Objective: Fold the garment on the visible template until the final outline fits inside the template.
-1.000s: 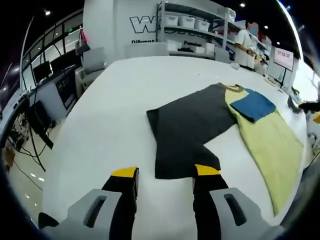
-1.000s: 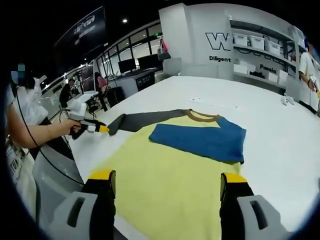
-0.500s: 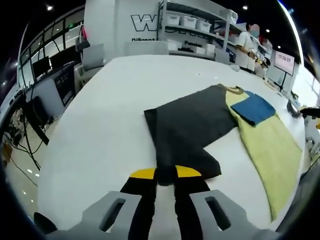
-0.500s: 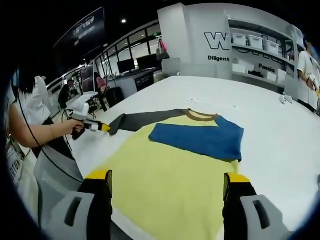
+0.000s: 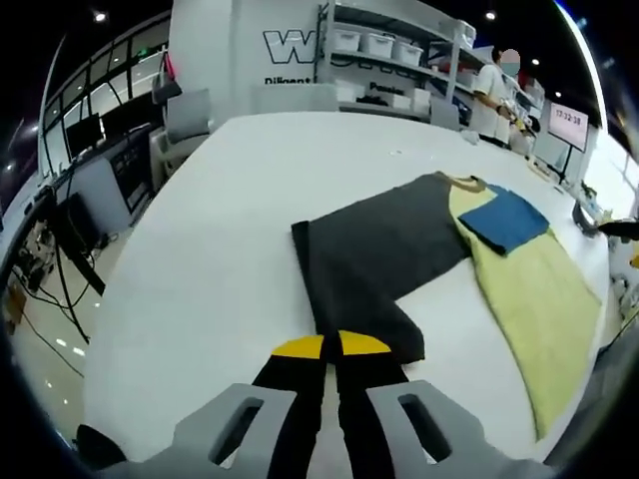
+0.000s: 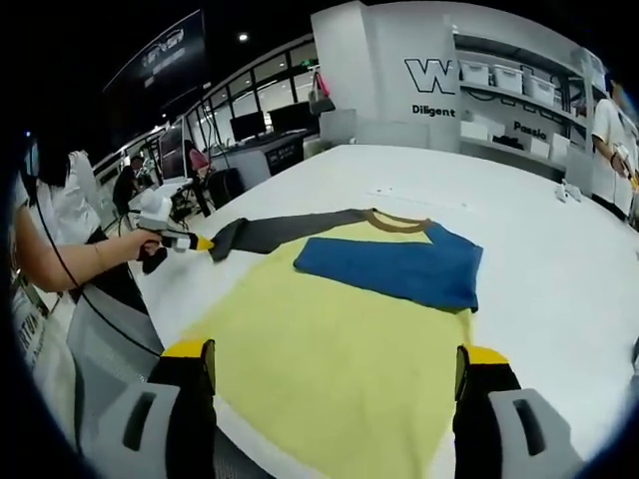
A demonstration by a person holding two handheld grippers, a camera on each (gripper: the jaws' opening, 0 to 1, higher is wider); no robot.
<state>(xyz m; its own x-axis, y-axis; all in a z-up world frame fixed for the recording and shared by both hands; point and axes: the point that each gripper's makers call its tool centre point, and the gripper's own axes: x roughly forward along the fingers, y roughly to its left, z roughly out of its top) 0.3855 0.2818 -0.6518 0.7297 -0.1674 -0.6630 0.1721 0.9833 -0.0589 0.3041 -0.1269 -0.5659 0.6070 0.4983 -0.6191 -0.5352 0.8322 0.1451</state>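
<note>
The garment lies spread on the white table [image 5: 220,230]: a yellow body [image 6: 329,339], a blue sleeve [image 6: 389,269] folded across the chest, a brown collar [image 6: 399,220] and a dark grey sleeve [image 5: 379,249] stretched outward. My left gripper [image 5: 331,344] is shut on the grey sleeve's cuff end. In the right gripper view a person's hand holds that left gripper [image 6: 205,242] at the grey sleeve [image 6: 285,230] tip. My right gripper [image 6: 337,354] stands open over the yellow hem, nothing between its jaws. The yellow body [image 5: 529,299] and blue sleeve [image 5: 504,218] lie off to the right.
The table edge [image 5: 110,329] drops off to the left, with chairs and cables beyond. Shelves with white bins [image 5: 374,45] stand behind the table. A person [image 5: 491,90] stands at the far right. Small white items [image 6: 571,195] lie on the table's far side.
My left gripper went from open around the grey sleeve's cuff to shut on it, and the cuff has bunched slightly. The right gripper stays open over the hem.
</note>
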